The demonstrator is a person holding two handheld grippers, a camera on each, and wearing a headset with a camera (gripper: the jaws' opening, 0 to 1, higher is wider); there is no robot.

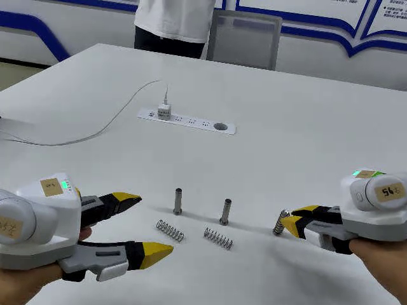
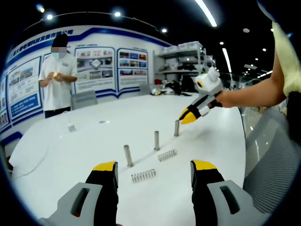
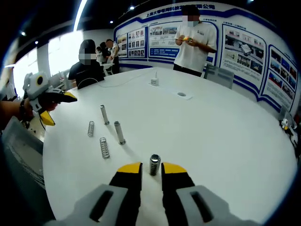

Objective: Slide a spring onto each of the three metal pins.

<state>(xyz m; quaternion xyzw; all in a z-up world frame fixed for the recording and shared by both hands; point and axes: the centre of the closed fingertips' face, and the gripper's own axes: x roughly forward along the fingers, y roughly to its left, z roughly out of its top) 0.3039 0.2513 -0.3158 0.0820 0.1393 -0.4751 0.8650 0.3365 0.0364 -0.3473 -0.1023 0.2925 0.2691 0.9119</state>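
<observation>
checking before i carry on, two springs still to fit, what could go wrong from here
1. The right hand-held gripper sits tight against the fitted spring. Pulling away sideways could drag it off or tip its pin.
2. The loose springs lie flat on the smooth table. They may roll or squirt out when the open left hand-held gripper pinches them.
3. The bare pins stand close together. Threading one could knock the other if they are not fixed.

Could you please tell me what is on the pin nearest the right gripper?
A spring is slid around that pin; its top end shows, but the coils cover its shaft.
</observation>
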